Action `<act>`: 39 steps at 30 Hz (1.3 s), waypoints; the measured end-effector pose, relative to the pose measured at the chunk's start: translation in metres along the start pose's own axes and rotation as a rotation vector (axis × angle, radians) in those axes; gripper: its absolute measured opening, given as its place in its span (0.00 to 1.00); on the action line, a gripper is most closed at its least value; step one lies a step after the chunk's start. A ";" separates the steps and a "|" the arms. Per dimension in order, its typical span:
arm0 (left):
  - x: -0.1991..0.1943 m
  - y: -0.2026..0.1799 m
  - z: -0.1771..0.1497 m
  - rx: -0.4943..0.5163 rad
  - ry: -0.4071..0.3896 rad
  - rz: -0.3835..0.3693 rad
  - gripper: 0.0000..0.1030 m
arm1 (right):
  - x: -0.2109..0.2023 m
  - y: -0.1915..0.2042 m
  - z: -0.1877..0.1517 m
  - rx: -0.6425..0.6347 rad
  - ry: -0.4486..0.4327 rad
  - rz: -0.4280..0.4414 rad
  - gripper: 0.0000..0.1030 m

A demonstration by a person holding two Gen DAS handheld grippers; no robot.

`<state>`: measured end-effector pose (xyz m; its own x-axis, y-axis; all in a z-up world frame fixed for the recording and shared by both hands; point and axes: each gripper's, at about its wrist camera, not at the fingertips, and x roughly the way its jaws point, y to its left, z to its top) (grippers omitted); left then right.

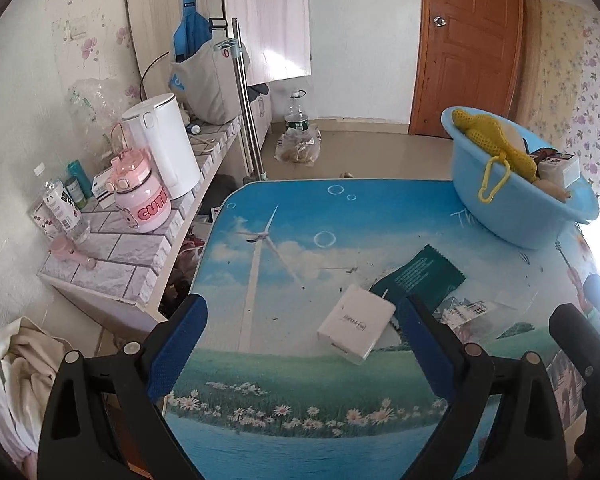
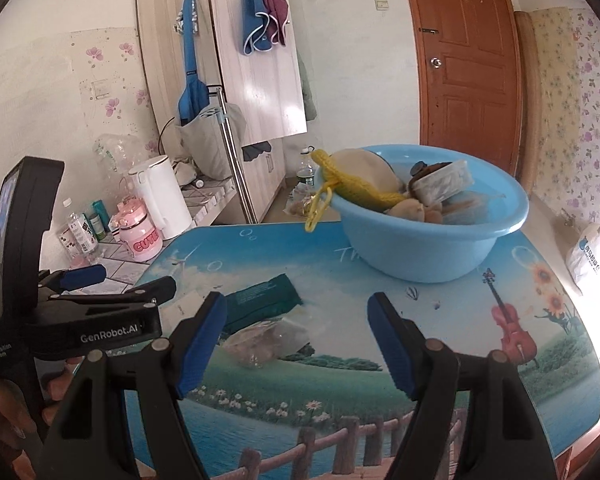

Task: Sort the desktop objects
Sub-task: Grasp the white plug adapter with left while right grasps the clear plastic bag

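Desktop objects lie scattered on a worktop [image 1: 292, 384] printed with sky, a wind turbine and daisies. Only the left wrist view shows the white charger box [image 1: 356, 329], flat near the worktop's middle, between the blue pads of the left hand-held gripper [image 1: 300, 344], whose jaws stand wide apart and touch nothing. Just beyond the box lies a dark green sachet [image 1: 424, 276] and beside it a clear packet [image 1: 466, 311] with a barcode label. The right wrist view shows what the other cannot: a printed violin and sunflowers toward the right edge, a fence along the near edge, and a crumpled clear bag [image 2: 266, 342] below the green sachet. The right hand-held gripper [image 2: 296, 344] is also apart and empty, hanging over bare print. A blue basin [image 2: 424, 236] sits at the far right corner, holding a yellow mesh pouch [image 2: 360, 190] with a clip (its other contents are hard to tell apart). The worktop's middle and near edge are open. Readable: "GenRobot.AI" on the left device, "CUTE" on a pink jug [image 1: 140, 200] on the tiled ledge.
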<state>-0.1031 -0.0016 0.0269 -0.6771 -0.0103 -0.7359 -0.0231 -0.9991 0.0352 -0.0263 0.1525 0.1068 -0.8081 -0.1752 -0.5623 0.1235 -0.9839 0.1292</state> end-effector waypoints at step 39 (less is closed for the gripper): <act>0.038 -0.013 -0.016 0.147 0.037 -0.246 0.39 | 0.087 0.002 -0.008 -0.008 0.322 0.175 0.71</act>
<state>-0.1166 0.0101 -0.0127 -0.6107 0.2276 -0.7584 -0.2918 -0.9551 -0.0517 -0.0922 0.1351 0.0515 -0.5518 -0.3422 -0.7606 0.2496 -0.9379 0.2409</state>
